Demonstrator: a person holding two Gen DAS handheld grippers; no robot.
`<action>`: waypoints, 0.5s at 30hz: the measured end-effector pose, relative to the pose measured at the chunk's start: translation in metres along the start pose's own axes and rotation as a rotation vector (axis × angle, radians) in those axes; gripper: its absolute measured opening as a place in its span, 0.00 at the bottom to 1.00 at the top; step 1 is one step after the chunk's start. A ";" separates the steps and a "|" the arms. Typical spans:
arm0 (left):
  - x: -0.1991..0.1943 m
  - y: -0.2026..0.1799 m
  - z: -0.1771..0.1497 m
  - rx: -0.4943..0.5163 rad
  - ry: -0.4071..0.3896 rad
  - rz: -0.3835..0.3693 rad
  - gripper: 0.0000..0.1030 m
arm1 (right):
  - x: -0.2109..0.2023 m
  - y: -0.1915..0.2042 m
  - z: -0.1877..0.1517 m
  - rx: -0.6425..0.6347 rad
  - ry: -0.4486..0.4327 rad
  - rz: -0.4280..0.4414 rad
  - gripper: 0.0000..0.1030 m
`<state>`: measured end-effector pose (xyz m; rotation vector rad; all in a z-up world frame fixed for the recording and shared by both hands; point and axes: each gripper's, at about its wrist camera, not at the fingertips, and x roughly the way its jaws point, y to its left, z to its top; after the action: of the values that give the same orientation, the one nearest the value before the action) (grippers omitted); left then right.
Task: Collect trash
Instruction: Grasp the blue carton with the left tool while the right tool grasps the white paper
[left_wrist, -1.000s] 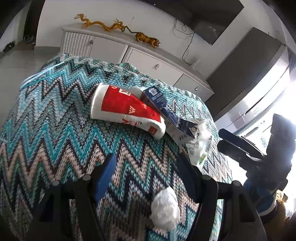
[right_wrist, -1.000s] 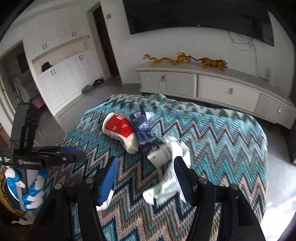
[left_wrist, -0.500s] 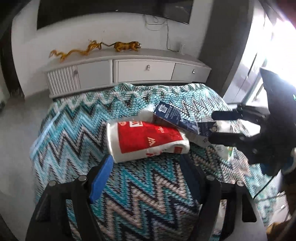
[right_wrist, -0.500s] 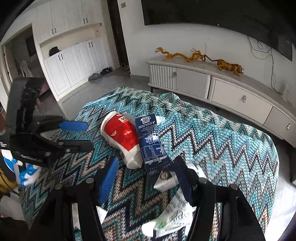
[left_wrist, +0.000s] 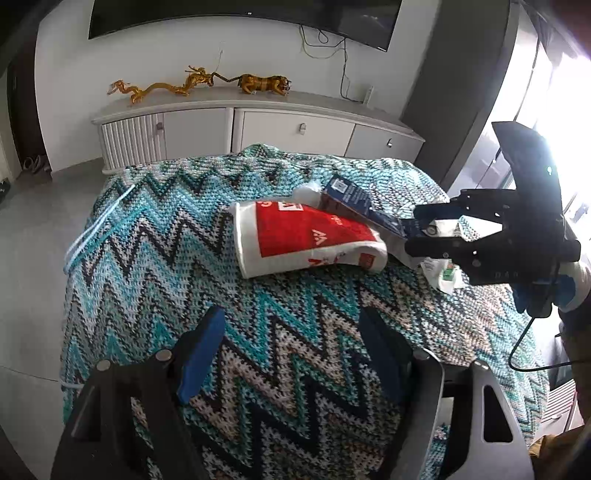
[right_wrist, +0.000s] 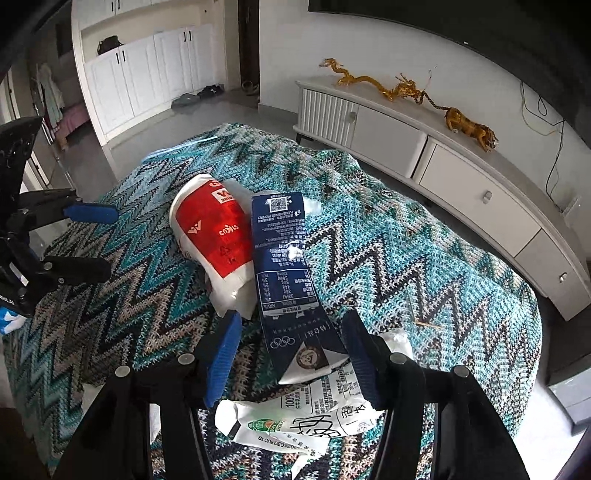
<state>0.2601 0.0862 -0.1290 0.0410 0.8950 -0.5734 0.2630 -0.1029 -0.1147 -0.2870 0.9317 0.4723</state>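
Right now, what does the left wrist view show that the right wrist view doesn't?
Left wrist only: bright windows at the right edge, a white wad behind the cup, and the right gripper, closing over the blue carton's end, pads not yet pressing.

Right wrist only: white cabinets, shoes by the doorway, a white-green wrapper laid out near its jaws, and the open left gripper.

Both: red paper cup, blue carton, zigzag blanket, golden dragon, tiger figurine.

Blanket (left_wrist: 155, 236) – teal, white, black, tan zigzag knit. Cup (left_wrist: 306, 236) white with red panel (white print). Carton (right_wrist: 288, 266) navy, white text. Wrapper (right_wrist: 303, 424) white, green logo – figurines (left_wrist: 199, 83) golden-orange.
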 end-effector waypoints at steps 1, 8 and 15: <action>-0.001 -0.002 -0.001 0.002 -0.003 -0.005 0.72 | -0.004 -0.001 0.000 0.008 -0.010 0.001 0.53; -0.001 -0.022 0.001 0.011 -0.011 -0.039 0.72 | -0.047 -0.019 -0.013 0.131 -0.134 0.028 0.53; 0.001 -0.042 0.007 0.034 0.000 -0.057 0.72 | -0.058 -0.045 -0.043 0.329 -0.153 0.034 0.53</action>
<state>0.2451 0.0479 -0.1172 0.0464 0.8882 -0.6418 0.2265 -0.1762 -0.0903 0.0629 0.8499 0.3600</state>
